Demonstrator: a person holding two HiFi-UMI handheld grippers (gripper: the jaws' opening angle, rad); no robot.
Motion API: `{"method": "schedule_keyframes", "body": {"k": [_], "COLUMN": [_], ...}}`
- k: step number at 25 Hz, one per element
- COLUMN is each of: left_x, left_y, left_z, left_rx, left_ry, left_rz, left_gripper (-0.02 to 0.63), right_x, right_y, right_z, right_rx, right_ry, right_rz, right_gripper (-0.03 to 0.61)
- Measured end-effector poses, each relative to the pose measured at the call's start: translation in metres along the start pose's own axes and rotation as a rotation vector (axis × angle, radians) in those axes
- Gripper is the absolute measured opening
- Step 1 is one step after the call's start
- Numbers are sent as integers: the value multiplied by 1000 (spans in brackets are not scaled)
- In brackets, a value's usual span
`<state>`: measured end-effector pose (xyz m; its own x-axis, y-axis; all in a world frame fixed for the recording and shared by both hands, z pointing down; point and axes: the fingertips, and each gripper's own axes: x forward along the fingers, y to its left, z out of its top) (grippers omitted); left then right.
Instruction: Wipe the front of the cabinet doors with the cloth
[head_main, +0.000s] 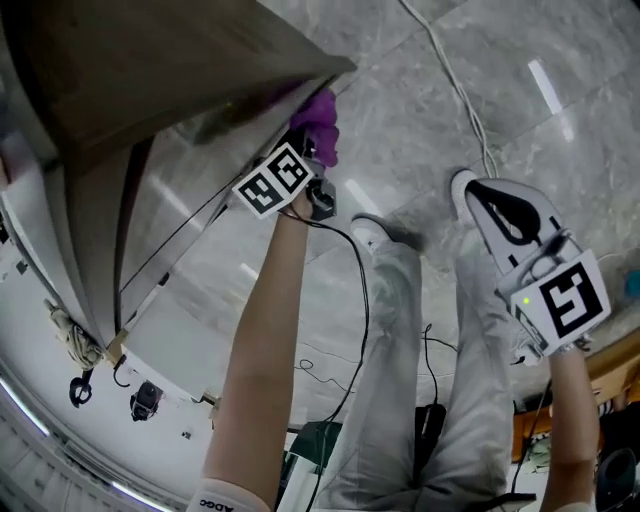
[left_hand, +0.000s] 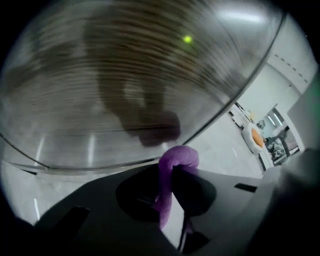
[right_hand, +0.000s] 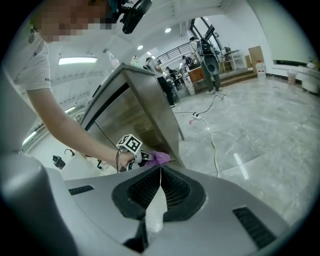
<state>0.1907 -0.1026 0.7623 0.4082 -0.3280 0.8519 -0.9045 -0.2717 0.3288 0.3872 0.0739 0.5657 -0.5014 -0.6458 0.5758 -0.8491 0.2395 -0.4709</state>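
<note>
Purple cloth (left_hand: 177, 156), pinched by a thin fold in the left gripper (left_hand: 170, 190), could drag free on the cabinet door (left_hand: 125, 85) just ahead (right gripper (right_hand: 160, 175) closed, empty).

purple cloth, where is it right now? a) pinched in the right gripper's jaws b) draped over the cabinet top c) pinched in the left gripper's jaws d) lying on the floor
C: the left gripper view shows the purple cloth pinched between the jaws of the left gripper, close to the grey-brown wooden cabinet door; the right gripper has its jaws together on nothing.
</note>
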Motion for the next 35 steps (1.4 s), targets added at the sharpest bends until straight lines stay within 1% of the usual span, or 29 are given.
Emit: {"method": "schedule_keyframes", "body": {"k": [2,4,5,7,9,11,15,17,19,20,21,24,27,30,32,34,35], "left_x": [22,39,45,52,56,53,31,17,2,-6,-14,-41,-64,-93,-111,-126,-134], "left_y": [-27,-40,-41,-36,-25,-5,58,89,117,131,146,190,221,249,263,269,268], "left_z": [-1,-1,0,1,2,2,-4,-8,-11,-13,-15,-25,-27,-28,-30,-30,-30], "left_rx": [38,59,48,-24,-101,-126,-116,-88,-45,-37,-47,-134,-159,-183,-213,-233,-229], "left_ry": [13,23,22,14,9,9,27,39,43,38,33,37,46,27,-2,-38,-56], "left_rz": [-39,-38,-26,8,49,94,177,205,231,245,262,318,354,387,406,408,400], "left_gripper": [57,57,57,57,57,57,57,57,57,57,57,57,57,57,57,57,57], "right_x": [-13,-22,-26,-30,-29,-23,-2,10,20,25,30,42,52,57,59,62,64], "right_y": [-17,-29,-32,-33,-31,-21,17,32,43,48,53,72,95,124,143,159,166], "right_z": [-4,-9,-13,-24,-34,-44,-51,-49,-46,-45,-44,-45,-43,-41,-37,-28,-24], "right_rx": [21,65,88,126,143,143,114,101,109,119,130,154,134,108,77,36,17], "right_ry": [-9,-30,-38,-46,-41,-30,-23,-37,-63,-78,-91,-102,-86,-48,-21,-4,3], "right_rz": [-39,-86,-106,-135,-149,-145,-103,-94,-102,-111,-120,-143,-142,-108,-76,-38,-21], "right_gripper": [28,28,28,28,28,28,28,28,28,28,28,28,28,28,28,28,28]}}
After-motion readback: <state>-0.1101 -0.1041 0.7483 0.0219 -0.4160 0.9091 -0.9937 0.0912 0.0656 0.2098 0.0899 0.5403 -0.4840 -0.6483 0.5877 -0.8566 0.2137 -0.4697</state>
